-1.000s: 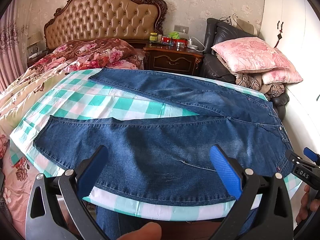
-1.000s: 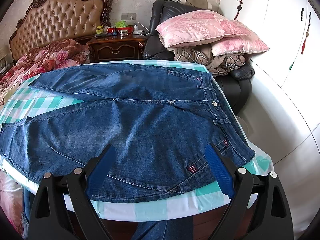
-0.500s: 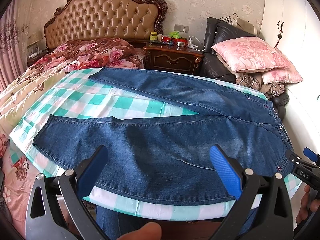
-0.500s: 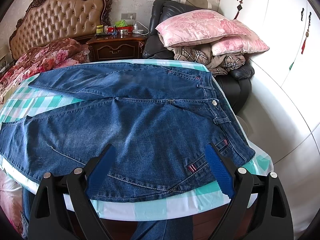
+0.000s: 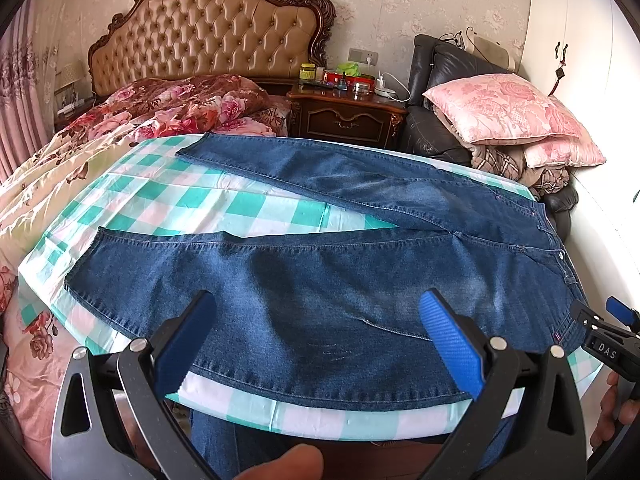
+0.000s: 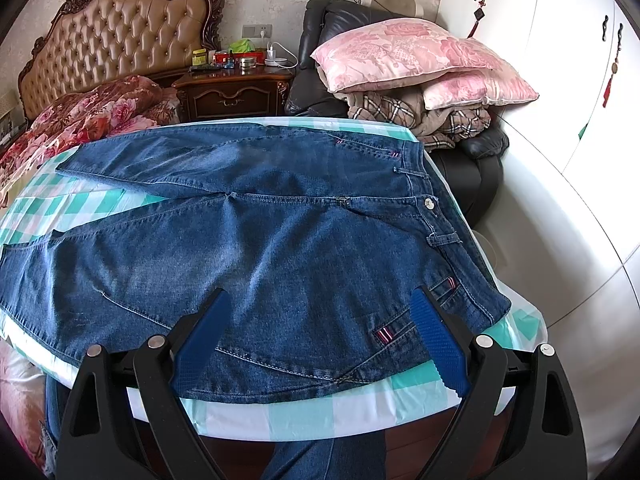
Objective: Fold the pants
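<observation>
Blue jeans (image 5: 320,280) lie flat on a table with a green-and-white checked cloth (image 5: 224,208), legs spread apart to the left, waist to the right. My left gripper (image 5: 316,320) is open and empty, just above the near leg at the table's front edge. My right gripper (image 6: 320,316) is open and empty above the jeans (image 6: 280,240) near the waistband and pocket. The right gripper also shows in the left wrist view (image 5: 608,332) at the right edge.
A bed with floral bedding (image 5: 120,128) lies left of the table. A dark nightstand (image 5: 344,116) with small items stands behind. A black chair with pink pillows (image 5: 508,116) is at the back right. White wardrobe doors (image 6: 560,80) stand on the right.
</observation>
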Demonstrator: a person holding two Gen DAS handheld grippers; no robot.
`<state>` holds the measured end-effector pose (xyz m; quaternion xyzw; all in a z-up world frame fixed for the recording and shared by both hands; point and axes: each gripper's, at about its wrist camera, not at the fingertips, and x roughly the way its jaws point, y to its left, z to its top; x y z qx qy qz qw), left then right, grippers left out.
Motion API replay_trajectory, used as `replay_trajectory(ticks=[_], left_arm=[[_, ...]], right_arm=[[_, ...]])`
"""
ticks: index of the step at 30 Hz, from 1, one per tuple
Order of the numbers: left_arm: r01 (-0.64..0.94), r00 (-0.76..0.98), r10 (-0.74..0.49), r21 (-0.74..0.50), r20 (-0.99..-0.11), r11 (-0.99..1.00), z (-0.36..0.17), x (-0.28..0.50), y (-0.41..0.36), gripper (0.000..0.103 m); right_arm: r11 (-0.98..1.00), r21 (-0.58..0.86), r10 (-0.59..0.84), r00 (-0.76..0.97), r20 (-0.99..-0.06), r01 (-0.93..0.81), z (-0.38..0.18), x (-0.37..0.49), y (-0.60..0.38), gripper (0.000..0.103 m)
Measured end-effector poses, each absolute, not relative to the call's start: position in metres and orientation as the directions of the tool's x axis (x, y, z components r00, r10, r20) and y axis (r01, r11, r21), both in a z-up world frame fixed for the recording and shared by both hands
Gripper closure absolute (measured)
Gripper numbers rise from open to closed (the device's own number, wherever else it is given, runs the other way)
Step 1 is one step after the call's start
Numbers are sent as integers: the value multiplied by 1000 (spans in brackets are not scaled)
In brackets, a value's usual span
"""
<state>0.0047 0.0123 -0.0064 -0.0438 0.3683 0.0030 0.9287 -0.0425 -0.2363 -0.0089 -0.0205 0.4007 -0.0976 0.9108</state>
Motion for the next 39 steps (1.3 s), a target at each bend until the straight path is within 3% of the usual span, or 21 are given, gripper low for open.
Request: replay_trajectory(ticks=[8,12,18,25,35,38,39], left_arm=[[-38,727,-27,-80,-686,996,-8,5,12,1],[-30,718,-44,-94,-695,995,-16,8,12,1],[-3,709,-143,-206,-691,979,-32,22,28,1],[-10,643,-217,-291,-735,957,-53,44,47,1],[-86,614,-196,-311,-765,946,-74,62,73,2],[-95,608,-194,-313,-770,945,-76,65,76,2],[-96,607,-194,-313,-771,945,-75,65,77,2]], right_arm=[[981,-111,-188,654,-732,157,-16,-42,-239,15],[988,-2,-101,640,-762,154,-17,-20,-269,15],[949,49,-156,599,-786,312,-9,99,-387,15],[922,61,-147,493,-857,382,-47,248,-478,16],[914,42,-129,385,-914,405,-106,326,-515,42],[932,45,-116,412,-904,359,-106,332,-509,64],[945,36,-108,416,-903,324,-105,334,-502,80]])
